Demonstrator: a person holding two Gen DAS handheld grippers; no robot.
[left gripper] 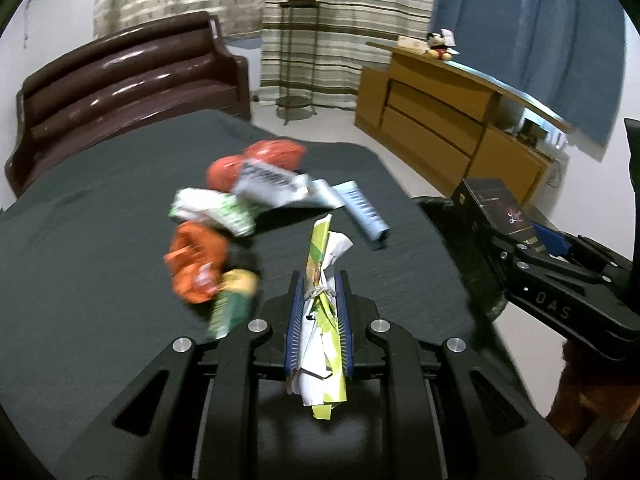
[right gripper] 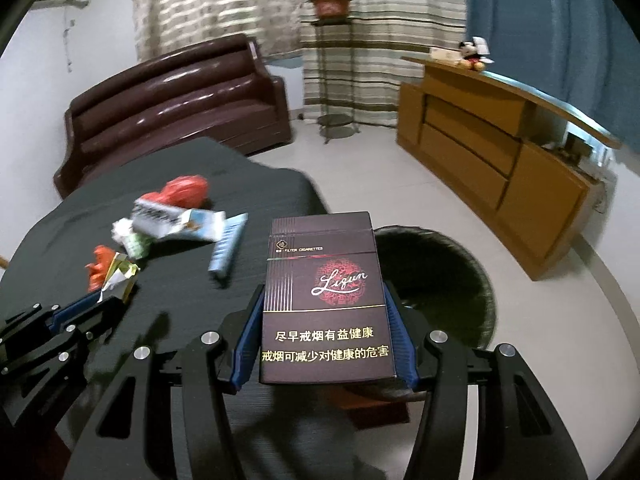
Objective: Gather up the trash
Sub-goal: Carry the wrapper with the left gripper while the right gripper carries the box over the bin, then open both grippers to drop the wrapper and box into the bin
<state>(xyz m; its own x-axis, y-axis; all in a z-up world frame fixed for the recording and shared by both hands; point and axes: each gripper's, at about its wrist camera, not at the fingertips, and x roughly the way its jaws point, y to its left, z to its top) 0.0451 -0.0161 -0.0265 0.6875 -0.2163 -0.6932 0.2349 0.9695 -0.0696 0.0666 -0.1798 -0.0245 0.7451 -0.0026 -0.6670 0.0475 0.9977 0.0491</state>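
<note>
My left gripper (left gripper: 319,286) is shut on a crumpled green and white wrapper (left gripper: 324,320), held above the dark cloth of the table (left gripper: 100,248). My right gripper (right gripper: 325,296) is shut on a dark cigarette pack (right gripper: 325,304), its blue pads pressing both sides, over the table's right edge. In the left wrist view the same pack (left gripper: 494,210) shows at the right. Loose trash lies on the cloth: red bags (left gripper: 256,162), a white and blue packet (left gripper: 276,186), a green and white packet (left gripper: 216,210), an orange wrapper (left gripper: 196,264) and a light blue strip (left gripper: 364,210).
A dark round bin (right gripper: 436,280) stands on the floor just right of the table, below the pack. A brown sofa (right gripper: 176,108) sits behind the table, a wooden cabinet (right gripper: 500,152) at the right, a plant stand (right gripper: 332,72) by the curtains.
</note>
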